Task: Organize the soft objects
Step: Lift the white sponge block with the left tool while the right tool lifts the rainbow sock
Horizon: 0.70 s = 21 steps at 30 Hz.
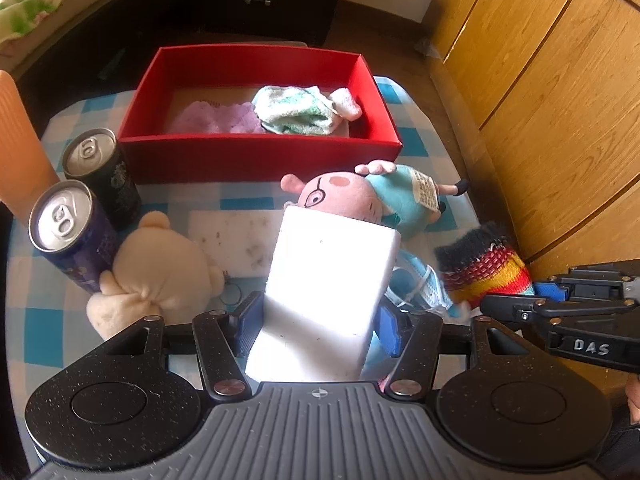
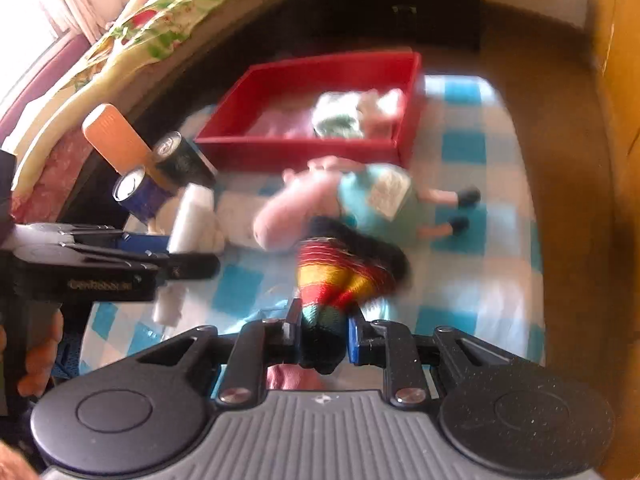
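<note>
My left gripper (image 1: 318,322) is shut on a white sponge block (image 1: 328,280), which stands up between its blue pads above the table. My right gripper (image 2: 322,334) is shut on a striped knitted sock (image 2: 340,276), also seen at the right in the left wrist view as the striped knitted sock (image 1: 486,268). A red box (image 1: 260,152) at the back holds a purple cloth (image 1: 216,118) and a green-white towel (image 1: 300,110). A pink pig plush (image 1: 360,196) lies in front of the box. A cream plush (image 1: 160,276) lies at the left.
Two drink cans (image 1: 80,232) and an orange cylinder (image 1: 20,140) stand at the table's left. A second white sponge (image 1: 232,240) and a blue face mask (image 1: 416,284) lie on the checked tablecloth (image 1: 40,320). Wooden cupboard doors (image 1: 560,100) rise at the right.
</note>
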Each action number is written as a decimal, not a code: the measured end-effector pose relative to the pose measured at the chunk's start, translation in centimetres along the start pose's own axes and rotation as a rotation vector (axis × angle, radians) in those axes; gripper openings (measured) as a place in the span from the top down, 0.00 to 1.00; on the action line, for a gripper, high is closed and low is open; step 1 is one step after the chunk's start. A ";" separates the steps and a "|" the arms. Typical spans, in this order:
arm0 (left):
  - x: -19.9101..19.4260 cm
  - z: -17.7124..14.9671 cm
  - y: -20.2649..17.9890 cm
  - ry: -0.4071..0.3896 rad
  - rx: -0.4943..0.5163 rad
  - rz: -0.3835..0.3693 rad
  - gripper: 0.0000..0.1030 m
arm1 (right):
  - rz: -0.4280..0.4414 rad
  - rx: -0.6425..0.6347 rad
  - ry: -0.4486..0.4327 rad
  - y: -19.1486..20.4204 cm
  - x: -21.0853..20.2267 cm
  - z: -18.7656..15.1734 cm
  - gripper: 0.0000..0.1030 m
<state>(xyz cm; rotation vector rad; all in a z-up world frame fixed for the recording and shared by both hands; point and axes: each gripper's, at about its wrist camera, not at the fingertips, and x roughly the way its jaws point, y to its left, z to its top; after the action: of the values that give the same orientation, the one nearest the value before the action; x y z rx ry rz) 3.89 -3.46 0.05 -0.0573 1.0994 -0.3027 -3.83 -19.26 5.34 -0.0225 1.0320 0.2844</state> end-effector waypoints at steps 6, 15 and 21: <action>0.1 -0.1 0.1 0.008 -0.003 -0.006 0.44 | -0.022 0.010 0.172 -1.8 4.0 -2.6 0.96; 0.2 0.0 -0.5 0.010 0.011 -0.016 0.43 | -0.032 0.106 0.215 -4.2 7.1 -1.8 0.59; 0.2 -0.2 -0.7 0.015 0.017 -0.022 0.43 | -0.015 0.122 0.202 -4.5 6.5 -1.8 1.00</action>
<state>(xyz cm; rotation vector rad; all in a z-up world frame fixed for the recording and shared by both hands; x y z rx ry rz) 3.67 -4.22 -0.09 -0.0519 1.1115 -0.3327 -1.16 -22.44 -1.62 0.0518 1.2476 0.2075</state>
